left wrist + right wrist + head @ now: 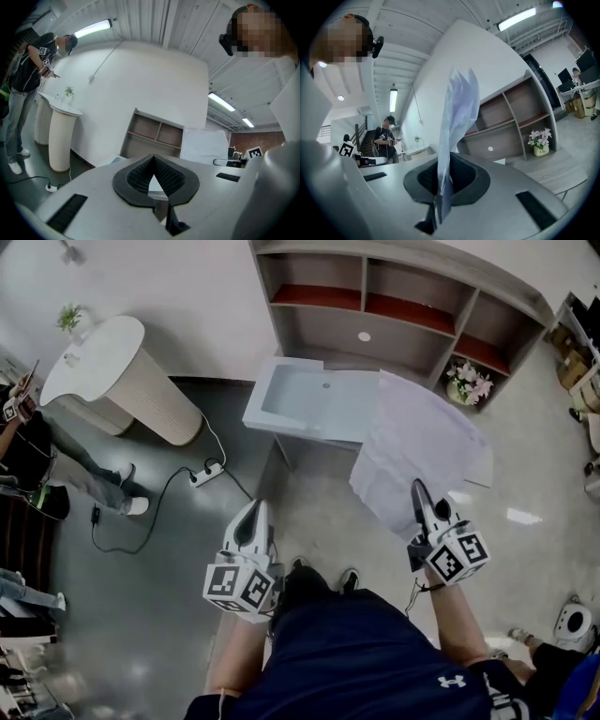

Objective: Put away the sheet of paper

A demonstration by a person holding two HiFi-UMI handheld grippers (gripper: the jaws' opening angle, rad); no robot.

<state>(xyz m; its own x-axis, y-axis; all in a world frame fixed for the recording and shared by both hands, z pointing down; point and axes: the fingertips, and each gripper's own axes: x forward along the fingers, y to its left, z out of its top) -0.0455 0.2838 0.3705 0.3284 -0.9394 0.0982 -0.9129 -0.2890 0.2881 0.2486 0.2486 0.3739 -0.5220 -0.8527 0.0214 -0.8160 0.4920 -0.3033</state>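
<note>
The sheet of paper (412, 446) is white and creased. It hangs forward from my right gripper (416, 486), which is shut on its near edge. In the right gripper view the sheet (459, 108) rises edge-on from between the closed jaws of that gripper (446, 161). My left gripper (255, 506) is held lower left of the paper, apart from it, shut with nothing in it. Its jaws meet at the tip in the left gripper view (153, 159), where the paper (204, 145) shows beyond on the right. A pale blue tray (281, 418) lies ahead, just left of the sheet.
A grey shelf unit (412, 324) with open compartments stands behind the tray. A flower pot (469, 382) sits at its lower right. A white ribbed pedestal (122, 381) is on the left, with a power strip (206, 473) and cable on the floor. A person (37, 456) stands far left.
</note>
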